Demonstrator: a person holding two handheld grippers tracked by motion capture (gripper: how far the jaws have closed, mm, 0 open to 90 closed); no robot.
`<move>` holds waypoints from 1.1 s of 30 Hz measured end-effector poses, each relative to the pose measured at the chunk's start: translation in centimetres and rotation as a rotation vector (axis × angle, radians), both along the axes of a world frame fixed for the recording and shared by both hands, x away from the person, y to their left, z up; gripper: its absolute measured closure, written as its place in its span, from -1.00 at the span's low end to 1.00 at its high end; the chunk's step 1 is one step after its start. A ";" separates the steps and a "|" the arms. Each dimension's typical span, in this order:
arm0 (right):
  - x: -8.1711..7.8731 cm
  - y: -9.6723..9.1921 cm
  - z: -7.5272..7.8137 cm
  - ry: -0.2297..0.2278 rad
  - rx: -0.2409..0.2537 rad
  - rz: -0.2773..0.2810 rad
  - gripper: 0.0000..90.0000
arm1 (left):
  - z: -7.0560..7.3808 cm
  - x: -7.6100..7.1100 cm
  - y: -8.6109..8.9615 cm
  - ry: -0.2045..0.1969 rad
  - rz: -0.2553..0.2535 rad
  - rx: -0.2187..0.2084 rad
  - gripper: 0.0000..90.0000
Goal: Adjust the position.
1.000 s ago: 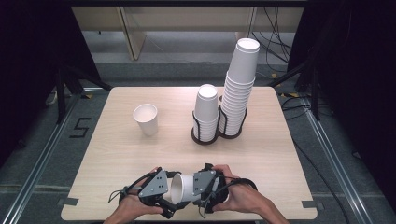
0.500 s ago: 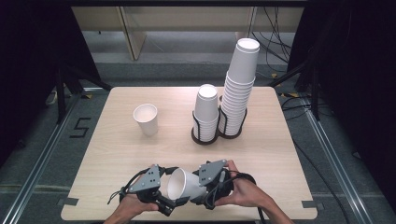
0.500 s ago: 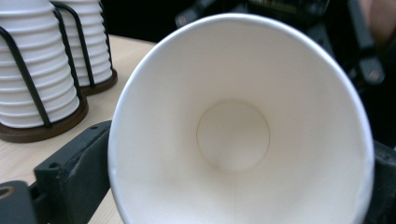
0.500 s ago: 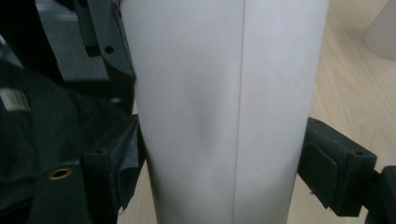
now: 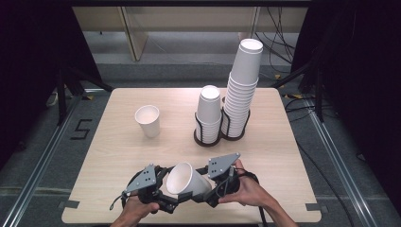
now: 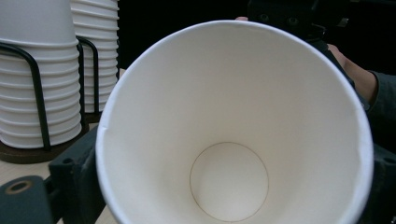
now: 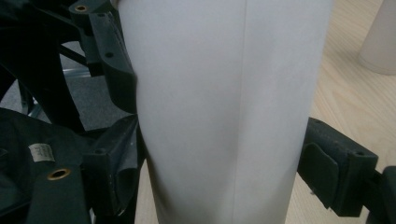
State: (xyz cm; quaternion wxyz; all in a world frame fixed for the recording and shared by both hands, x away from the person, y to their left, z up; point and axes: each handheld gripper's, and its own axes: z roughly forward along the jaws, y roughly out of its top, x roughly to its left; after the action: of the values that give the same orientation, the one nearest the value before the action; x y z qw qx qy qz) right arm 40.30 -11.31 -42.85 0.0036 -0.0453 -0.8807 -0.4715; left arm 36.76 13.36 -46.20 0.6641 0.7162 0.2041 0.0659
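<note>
A white paper cup (image 5: 187, 181) lies tilted between two hand-held grippers at the table's (image 5: 108, 142) near edge, mouth towards the left. The right gripper (image 5: 213, 188) clamps its narrow end; the left gripper's (image 5: 163, 195) jaws, just closing, flank the rim, contact unclear. A lone cup (image 5: 147, 120) stands far left, two racked cup stacks (image 5: 232, 101) far right

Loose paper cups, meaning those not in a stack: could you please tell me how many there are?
2. One upright cup stands alone on the table's left half; one tilted cup sits between the two grippers near the front edge. More could be hidden behind the two stacks.
</note>
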 end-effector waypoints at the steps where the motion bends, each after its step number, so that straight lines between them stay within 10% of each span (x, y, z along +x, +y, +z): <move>1: -0.1 0.1 -0.1 0.011 -0.011 -0.004 -0.55 | 0.0 0.0 0.0 -0.001 0.000 0.005 -0.82; 17: -0.6 0.9 -1.0 -0.051 -0.165 -0.082 -0.56 | 0.3 -0.1 0.0 -0.029 0.061 0.087 -0.74; 33: -0.5 1.3 -2.4 0.023 -0.090 -0.021 -0.47 | 0.1 -0.4 -0.5 -0.042 0.046 0.057 -0.74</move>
State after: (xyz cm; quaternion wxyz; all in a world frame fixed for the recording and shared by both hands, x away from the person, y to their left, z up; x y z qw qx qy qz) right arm 39.85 -10.02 -45.26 0.0067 -0.0604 -0.9004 -0.4308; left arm 36.36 12.91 -46.12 0.6460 0.7282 0.2046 0.1022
